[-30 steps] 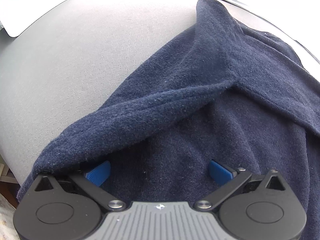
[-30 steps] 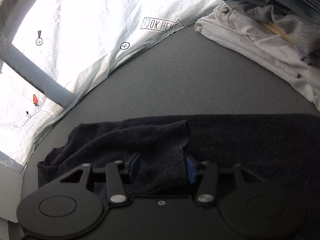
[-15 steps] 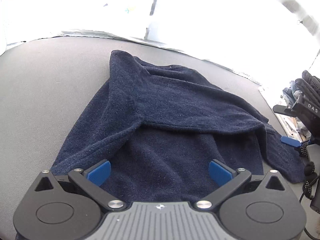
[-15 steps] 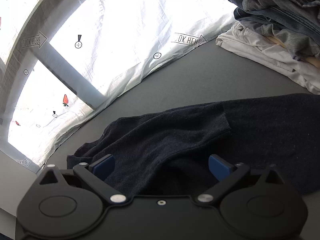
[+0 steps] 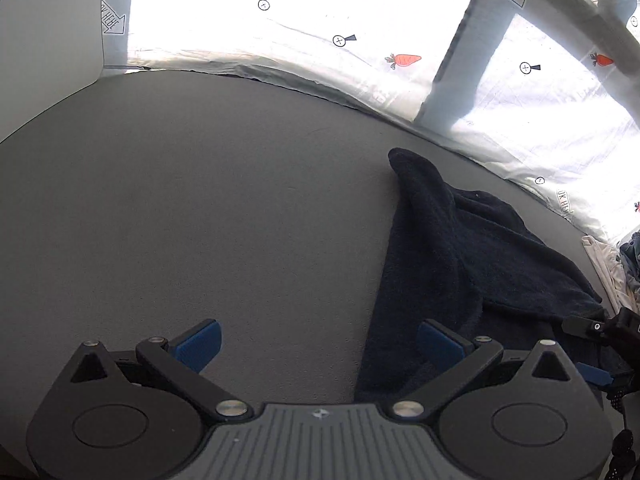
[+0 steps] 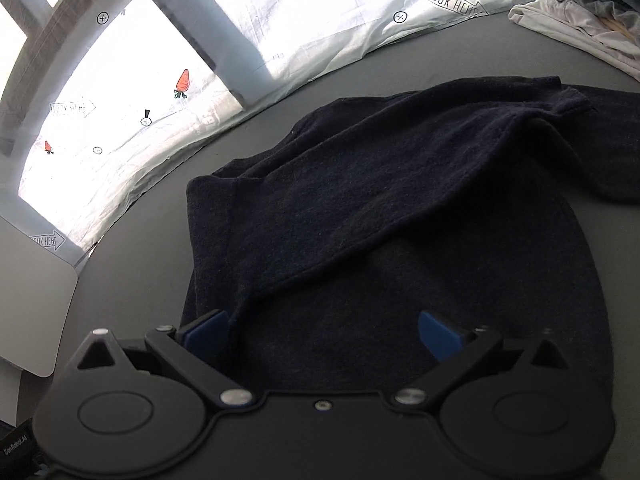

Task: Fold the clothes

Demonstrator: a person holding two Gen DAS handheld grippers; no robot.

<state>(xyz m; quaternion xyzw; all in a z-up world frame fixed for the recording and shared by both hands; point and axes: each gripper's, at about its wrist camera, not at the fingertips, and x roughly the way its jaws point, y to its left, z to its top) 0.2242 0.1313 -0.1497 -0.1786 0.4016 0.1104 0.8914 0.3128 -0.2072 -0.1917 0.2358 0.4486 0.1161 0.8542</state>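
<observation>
Navy sweater lay on the grey table, partly folded, and occupied the 3 to 5 o'clock portion of the left wrist view. One sleeve was laid diagonally across the body, its cuff end pointing toward 12 o'clock. The left gripper stood with its jaws wide apart and nothing between them; its left pad hung over bare table, its right pad over the sweater's near edge. Whether that pad touched the cloth could not be determined. Part of the other tool showed at the 4 o'clock edge. A white printed sheet bordered the table from 12 to 2 o'clock.

In the right wrist view the sweater filled the centre. A sleeve ran as a ridge from 7 o'clock up toward 1 o'clock, and a folded side edge stood at 9 o'clock. The right gripper was spread to its full width, clamped on nothing, with cloth lying beneath the gap. A stack of folded clothes sat at 1 o'clock, well apart from the sweater.

Assessment: the sleeve-folding step appeared complete and both tools released. The next move would likely call for taking the hem at both near corners and carrying it toward the collar, keeping the folded sleeves from slipping.
</observation>
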